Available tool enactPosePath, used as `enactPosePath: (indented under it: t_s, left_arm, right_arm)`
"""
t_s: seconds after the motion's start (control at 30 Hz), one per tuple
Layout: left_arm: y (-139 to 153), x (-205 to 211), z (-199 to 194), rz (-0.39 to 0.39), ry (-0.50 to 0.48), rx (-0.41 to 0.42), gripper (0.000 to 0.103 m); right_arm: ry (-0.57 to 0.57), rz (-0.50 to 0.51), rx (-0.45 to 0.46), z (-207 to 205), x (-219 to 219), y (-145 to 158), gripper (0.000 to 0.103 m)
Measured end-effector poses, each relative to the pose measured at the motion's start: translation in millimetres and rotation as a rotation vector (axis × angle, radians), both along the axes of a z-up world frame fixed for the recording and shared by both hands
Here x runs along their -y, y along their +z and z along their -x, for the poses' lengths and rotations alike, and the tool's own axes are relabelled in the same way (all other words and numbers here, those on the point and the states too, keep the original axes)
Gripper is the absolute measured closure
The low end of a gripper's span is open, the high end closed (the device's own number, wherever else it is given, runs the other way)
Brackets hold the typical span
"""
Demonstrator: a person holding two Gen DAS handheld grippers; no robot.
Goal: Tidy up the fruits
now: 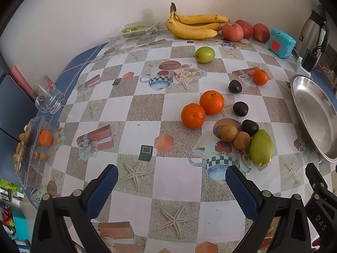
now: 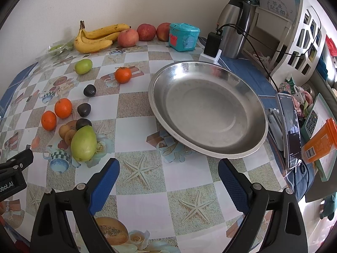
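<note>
My left fingers [image 1: 171, 180] and right fingers [image 2: 168, 176] both stand spread, grasping nothing. The green mango [image 2: 83, 140], long axis pointing away from me, lies ahead-left of my right fingers, nearer my left. The steel dish [image 2: 242, 154] ahead-right is empty; the distant clear box [image 1: 134, 29] seemingly holds green fruit.

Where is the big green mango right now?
The green mango lies on the table at the left of the right wrist view, touching two small brown fruits and a dark plum, left of the metal dish.
</note>
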State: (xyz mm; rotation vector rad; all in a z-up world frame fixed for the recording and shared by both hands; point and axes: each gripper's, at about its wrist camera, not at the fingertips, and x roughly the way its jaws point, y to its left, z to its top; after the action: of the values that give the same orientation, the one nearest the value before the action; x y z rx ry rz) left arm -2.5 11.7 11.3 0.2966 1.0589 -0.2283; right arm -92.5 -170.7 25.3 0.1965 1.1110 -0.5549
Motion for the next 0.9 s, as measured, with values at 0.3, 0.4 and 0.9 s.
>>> enactPosePath:
  t_s: [0.3, 0.4, 0.9]
  left_arm:
    - [-0.5, -0.8, -0.2, -0.002, 0.001, -0.002, 0.0]
    - [-0.5, -1.4, -0.3, -0.002, 0.003, -0.001, 0.0]
    - [17.7, -5.9, -13.7, 0.024, 0.08, 0.016, 0.0]
  right_arm:
    - [0.001, -0.002, -0.003, -0.6, -0.5, -0.2, 0.008]
    - [0.002, 0.0, -0.003, -0.4, -0.8, -0.2, 0.008]
    - [-0.005, -0.015, 0.04, 2.7, 0.6, 20.0, 0.008]
